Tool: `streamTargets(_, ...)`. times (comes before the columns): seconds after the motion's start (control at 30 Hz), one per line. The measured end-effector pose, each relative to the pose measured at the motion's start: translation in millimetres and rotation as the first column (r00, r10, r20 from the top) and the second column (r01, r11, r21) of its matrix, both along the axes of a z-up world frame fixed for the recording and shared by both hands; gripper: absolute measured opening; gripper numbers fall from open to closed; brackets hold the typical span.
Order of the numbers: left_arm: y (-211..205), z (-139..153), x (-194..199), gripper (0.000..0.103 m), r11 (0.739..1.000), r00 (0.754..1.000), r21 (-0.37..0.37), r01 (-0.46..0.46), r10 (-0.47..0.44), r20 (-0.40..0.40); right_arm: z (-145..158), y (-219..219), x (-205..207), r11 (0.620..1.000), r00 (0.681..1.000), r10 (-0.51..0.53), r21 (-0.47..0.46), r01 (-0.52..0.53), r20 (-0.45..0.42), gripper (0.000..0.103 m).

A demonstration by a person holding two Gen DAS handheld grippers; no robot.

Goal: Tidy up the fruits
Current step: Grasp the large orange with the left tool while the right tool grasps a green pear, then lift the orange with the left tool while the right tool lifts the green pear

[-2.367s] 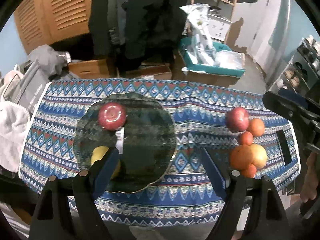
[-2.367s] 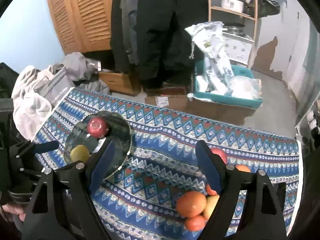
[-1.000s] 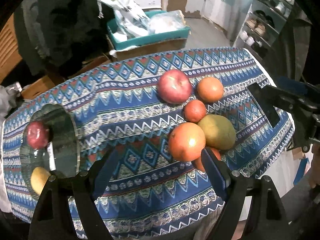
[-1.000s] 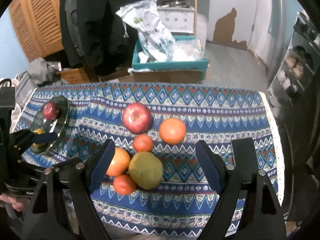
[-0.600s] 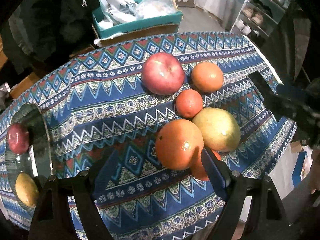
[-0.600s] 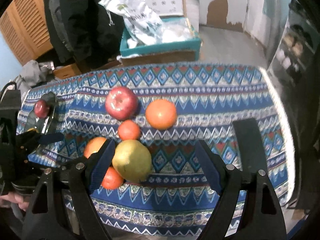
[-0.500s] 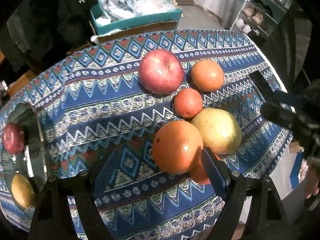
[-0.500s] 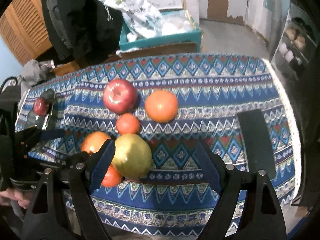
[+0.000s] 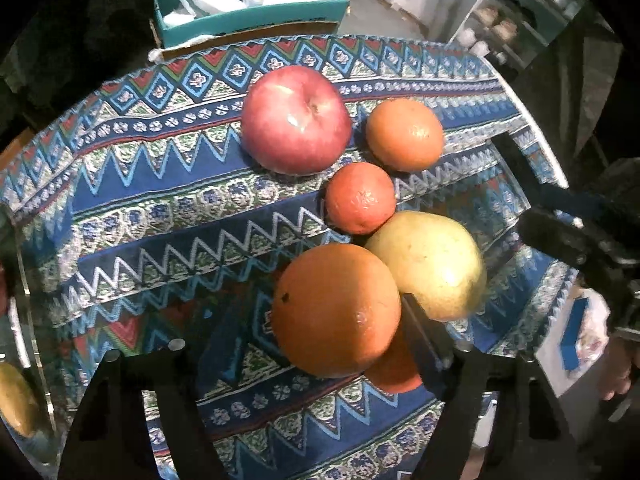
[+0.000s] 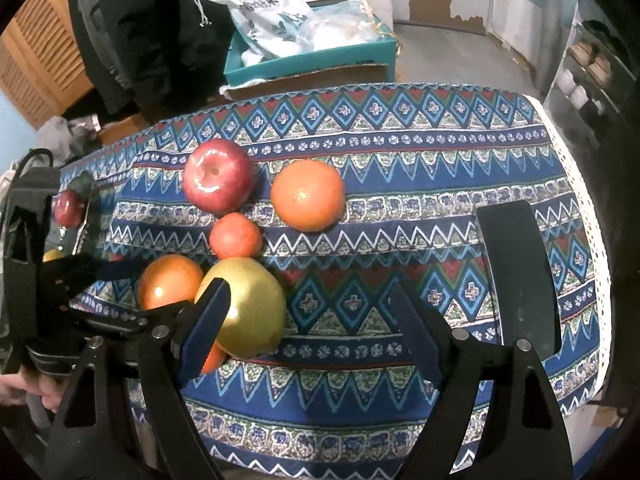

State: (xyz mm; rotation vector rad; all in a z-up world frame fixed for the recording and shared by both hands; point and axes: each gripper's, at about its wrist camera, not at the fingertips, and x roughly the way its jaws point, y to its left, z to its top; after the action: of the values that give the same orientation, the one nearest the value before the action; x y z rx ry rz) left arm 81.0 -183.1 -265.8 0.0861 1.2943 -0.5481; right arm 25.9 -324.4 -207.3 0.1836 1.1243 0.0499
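Note:
A pile of fruit lies on the patterned tablecloth [image 9: 160, 208]: a red apple [image 9: 296, 120], an orange [image 9: 404, 134], a small tangerine [image 9: 360, 198], a yellow-green pear [image 9: 432, 264], a big orange [image 9: 336, 310] and another small orange [image 9: 394, 368] half hidden under it. My left gripper [image 9: 312, 332] is open, its jaws on either side of the big orange. My right gripper [image 10: 308, 312] is open above the cloth; its left finger overlaps the pear [image 10: 252, 308]. A glass plate [image 10: 86, 204] at the far left holds a red apple [image 10: 68, 208] and a yellow fruit [image 9: 16, 400].
A black flat object [image 10: 516, 272] lies on the cloth at the right. The table's right edge [image 10: 592, 240] has white lace trim. Behind the table stand a teal box [image 10: 312, 56] with bags, dark coats and a shelf.
Both grippers have moved from the plate side towards the fruit pile and closer to it. The left gripper's open jaws now straddle the big orange.

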Motion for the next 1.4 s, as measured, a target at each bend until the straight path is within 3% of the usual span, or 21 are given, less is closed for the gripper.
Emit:
streamTargets(0.03,3,0,1,0.066,0.999,1.000,-0.042,-0.003,0.002,-0.021,-1,1,0,1.000,1.000,0.002,-0.002,-0.002,-0.002,0.083)
streamTargets(0.13,6,0,1,0.065,0.998,1.000,-0.054,-0.008,0.007,-0.025,-3,4,1,1.000,1.000,0.013,0.002,-0.013,-0.009,0.083)
streamTargets(0.37,13,7,-7,0.064,0.999,1.000,0.032,-0.005,0.004,0.024,-12,18,6,0.998,0.997,0.064,0.028,-0.063,-0.031,0.083)
streamTargets(0.63,39,12,2,0.064,0.997,0.997,0.035,-0.071,0.071,0.028,-32,40,16,0.990,0.988,0.130,0.056,-0.126,-0.087,0.083)
streamTargets(0.9,38,14,-1,0.064,0.997,0.997,0.046,-0.064,0.061,0.045,-55,50,26,0.988,0.979,0.142,0.075,-0.132,-0.144,0.083)
streamTargets(1.03,35,14,-3,0.064,0.997,0.997,0.050,-0.055,0.052,0.049,-65,50,27,0.984,0.979,0.140,0.129,-0.121,-0.149,0.072)
streamTargets(1.4,35,24,-8,0.064,0.998,0.995,0.050,-0.049,0.045,0.086,-51,60,22,0.990,0.983,0.144,0.017,-0.143,-0.114,0.072)
